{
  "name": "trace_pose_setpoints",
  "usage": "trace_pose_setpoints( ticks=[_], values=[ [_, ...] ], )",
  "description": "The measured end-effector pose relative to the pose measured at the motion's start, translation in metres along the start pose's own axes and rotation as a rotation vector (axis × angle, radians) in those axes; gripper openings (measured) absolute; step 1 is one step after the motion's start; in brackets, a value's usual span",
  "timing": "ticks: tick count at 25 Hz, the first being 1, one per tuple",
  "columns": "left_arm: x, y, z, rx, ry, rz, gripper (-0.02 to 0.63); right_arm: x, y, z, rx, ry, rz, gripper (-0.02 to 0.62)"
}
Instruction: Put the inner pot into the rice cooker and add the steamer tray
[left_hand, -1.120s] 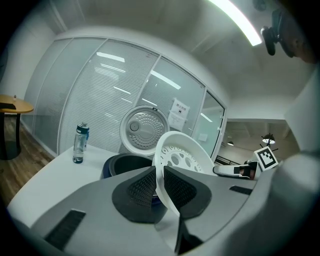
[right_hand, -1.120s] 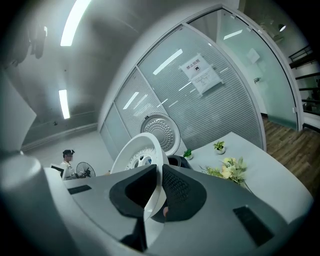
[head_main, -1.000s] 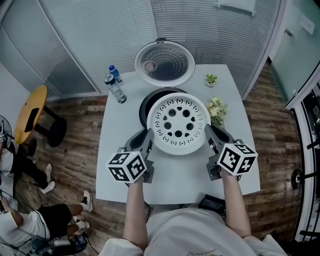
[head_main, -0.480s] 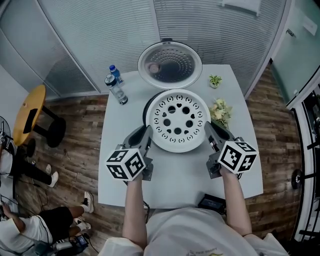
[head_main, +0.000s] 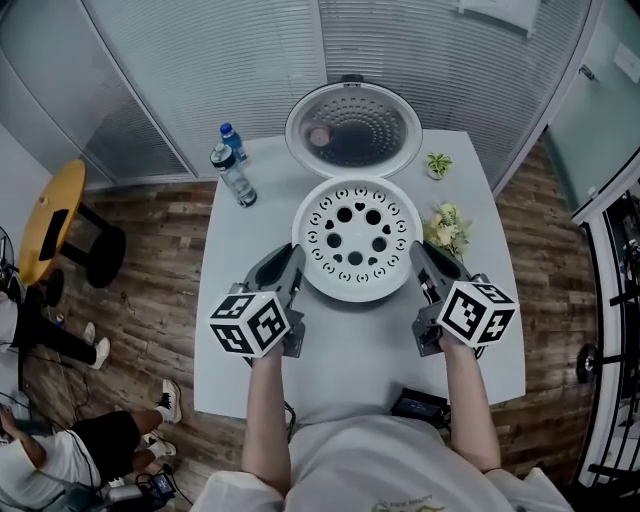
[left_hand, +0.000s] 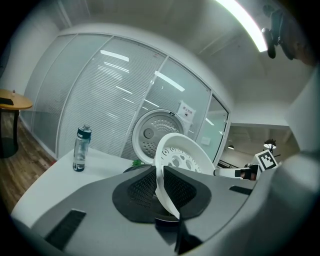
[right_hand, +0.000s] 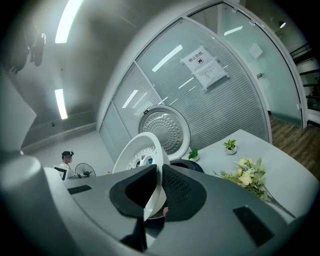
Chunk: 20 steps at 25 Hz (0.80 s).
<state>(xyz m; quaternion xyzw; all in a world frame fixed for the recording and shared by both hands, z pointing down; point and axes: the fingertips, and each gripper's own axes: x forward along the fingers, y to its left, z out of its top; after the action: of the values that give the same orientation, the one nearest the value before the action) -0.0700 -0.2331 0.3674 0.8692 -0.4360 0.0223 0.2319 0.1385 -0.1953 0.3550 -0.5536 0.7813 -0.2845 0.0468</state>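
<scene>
I have the steamer tray (head_main: 355, 240) gripped from both sides. The left tongs (head_main: 296, 266) are nipped onto its left rim and the right tongs (head_main: 418, 258) onto its right rim. Each pair is nearly closed, with only the thin white wall between the pads.

The tray lies roughly flat over the middle of the bench (head_main: 350, 350), a little toward the far edge. It sits right above the rice cooker (right_hand: 187, 165), whose dark body it almost wholly covers in the head view. The cooker's lid (head_main: 353, 130) stands open at the far edge.

I cannot see the inner pot because the tray hides the well, so I only judge that it is already in. That would make step 1 done and step 2 partway: the tray is lined up but, as far as I can tell, not yet seated. What is left is lowering it into the cooker and letting go on both sides.
</scene>
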Motion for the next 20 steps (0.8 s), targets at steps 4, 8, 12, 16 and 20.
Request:
trace_pose_setpoints(
  ticks=[4, 8, 12, 16, 20],
  values=[
    [0.003, 0.000, -0.002, -0.003, -0.005, -0.005, 0.049, 0.000, -0.003, -0.001, 0.000, -0.001, -0.002, 0.046],
    [0.004, 0.001, -0.002, -0.008, -0.006, -0.011, 0.049, 0.001, -0.002, 0.001, -0.005, -0.001, -0.008, 0.046],
    [0.010, 0.005, -0.008, -0.013, 0.002, -0.012, 0.049, 0.006, -0.009, -0.003, -0.003, 0.006, -0.009, 0.044],
    [0.017, 0.012, -0.011, -0.017, 0.015, -0.011, 0.049, 0.015, -0.013, -0.008, 0.010, 0.016, -0.017, 0.044],
    [0.022, 0.016, -0.015, -0.026, 0.025, -0.009, 0.049, 0.018, -0.018, -0.011, 0.016, 0.026, -0.026, 0.044]
  ],
)
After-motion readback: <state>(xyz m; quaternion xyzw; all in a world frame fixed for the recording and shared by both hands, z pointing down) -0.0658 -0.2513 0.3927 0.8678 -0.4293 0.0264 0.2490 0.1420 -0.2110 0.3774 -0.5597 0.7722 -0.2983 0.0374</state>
